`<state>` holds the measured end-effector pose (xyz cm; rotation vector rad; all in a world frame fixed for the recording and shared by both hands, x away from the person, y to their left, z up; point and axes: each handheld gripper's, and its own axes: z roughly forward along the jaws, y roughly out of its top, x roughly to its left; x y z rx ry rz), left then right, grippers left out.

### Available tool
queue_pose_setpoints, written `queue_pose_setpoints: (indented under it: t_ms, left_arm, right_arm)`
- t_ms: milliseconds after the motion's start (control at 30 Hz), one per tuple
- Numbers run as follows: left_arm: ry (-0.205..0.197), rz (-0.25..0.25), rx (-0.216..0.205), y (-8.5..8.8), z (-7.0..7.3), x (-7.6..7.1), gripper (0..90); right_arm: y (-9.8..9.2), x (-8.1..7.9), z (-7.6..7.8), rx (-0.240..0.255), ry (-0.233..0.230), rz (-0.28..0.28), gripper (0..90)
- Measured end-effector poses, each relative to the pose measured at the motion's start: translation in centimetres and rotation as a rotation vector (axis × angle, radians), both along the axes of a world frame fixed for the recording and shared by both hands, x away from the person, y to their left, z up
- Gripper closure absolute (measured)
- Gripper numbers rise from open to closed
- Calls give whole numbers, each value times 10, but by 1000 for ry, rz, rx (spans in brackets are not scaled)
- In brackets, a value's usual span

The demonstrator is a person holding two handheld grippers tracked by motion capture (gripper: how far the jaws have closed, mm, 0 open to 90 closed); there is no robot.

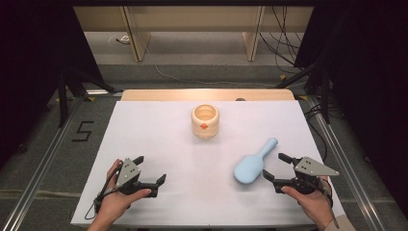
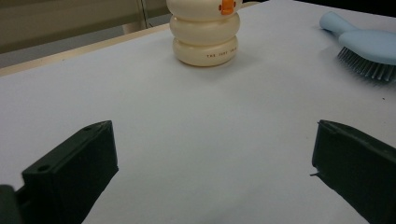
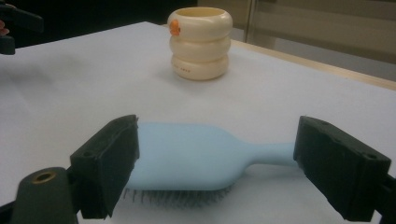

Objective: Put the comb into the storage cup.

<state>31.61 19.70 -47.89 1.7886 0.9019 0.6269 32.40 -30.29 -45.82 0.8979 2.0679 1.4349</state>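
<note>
though small print on the cream cup (image 2: 204,31) blurs, both tools gape wide.

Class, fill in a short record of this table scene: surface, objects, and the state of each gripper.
surface: white table top
holder: cream ribbed ring-shaped cup, upright, open top, orange mark
brush: pale blue plastic hairbrush, bristles down, handle pointing away
left gripper: open, over bare table
right gripper: open, facing the hairbrush, not gripping
</note>
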Motion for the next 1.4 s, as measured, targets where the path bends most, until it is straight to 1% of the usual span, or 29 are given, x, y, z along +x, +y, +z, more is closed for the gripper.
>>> queue_pose_setpoints:
  t_ms: [200, 267, 400, 467, 533, 600, 633, 700, 733, 767, 833, 867, 967, 1000, 1100, 1133, 1233, 1267, 1300, 1333, 1367, 1400]
  left_arm:
    - [-3, 2, 1, 0, 0, 0, 0]
    - [4, -2, -2, 0, -1, -1, 0]
    - [6, -4, -2, 0, -1, -1, 0]
    - [5, -4, -3, -1, -1, -1, 0]
    - [6, -3, -5, -1, -1, 0, 0]
    - [5, -5, -1, -1, -1, -1, 0]
    - [4, -5, 1, -2, -1, -1, 0]
    - [6, -5, 0, -2, -1, -1, 0]
    - [6, -6, 1, -2, -1, -1, 0]
    - [6, -6, 1, -2, -1, 0, 0]
    - [6, -6, 0, -2, -1, -1, 0]
    - [5, -6, -1, -2, -1, -1, 0]
    - [7, -8, 1, -3, -1, -1, 0]
    - [7, -9, 1, -3, -2, -1, 0]
    - [8, -9, 2, -2, -2, 0, 0]
    - [8, -9, 1, -2, -2, 0, 0]
    - [8, -8, 2, -3, -2, 0, 0]
    - [8, -8, 2, -3, -2, 0, 0]
    - [9, -9, 3, -3, -2, 0, 0]
    - [9, -9, 3, -3, -2, 0, 0]
    - [9, -9, 4, -3, -2, 0, 0]
    - [9, -8, 4, -3, -2, 0, 0]
  right_arm:
    - [-1, 1, 2, 3, -5, -11, 150]
    - [-2, 2, 3, 7, -4, -19, 151]
    - [0, 7, 9, -2, -25, -29, 169]
    - [2, 11, 10, -27, -44, -37, 215]
    - [3, 15, 10, -59, -63, -50, 294]
    - [5, 20, 11, -62, -61, -42, 371]
    - [5, 20, 11, -62, -61, -42, 371]
    - [6, 24, 13, -73, -60, -44, 477]
    - [7, 27, 14, -73, -51, -44, 535]
    - [8, 30, 15, -83, -43, -51, 597]
    - [8, 36, 17, -100, -21, -47, 716]
    - [9, 40, 18, -118, -7, -58, 769]
    - [11, 52, 20, -196, 35, -68, 897]
    - [11, 57, 21, -215, 57, -77, 900]
    - [14, 71, 21, -268, 110, -76, 900]
    - [17, 81, 20, -296, 139, -73, 900]
    - [22, 93, 17, -324, 176, -72, 900]
    - [22, 93, 17, -324, 176, -72, 900]
    - [25, 101, 15, -342, 198, -73, 900]
    - [25, 101, 15, -342, 198, -73, 900]
    - [28, 108, 13, -358, 222, -77, 900]
    - [30, 111, 12, -363, 235, -80, 900]
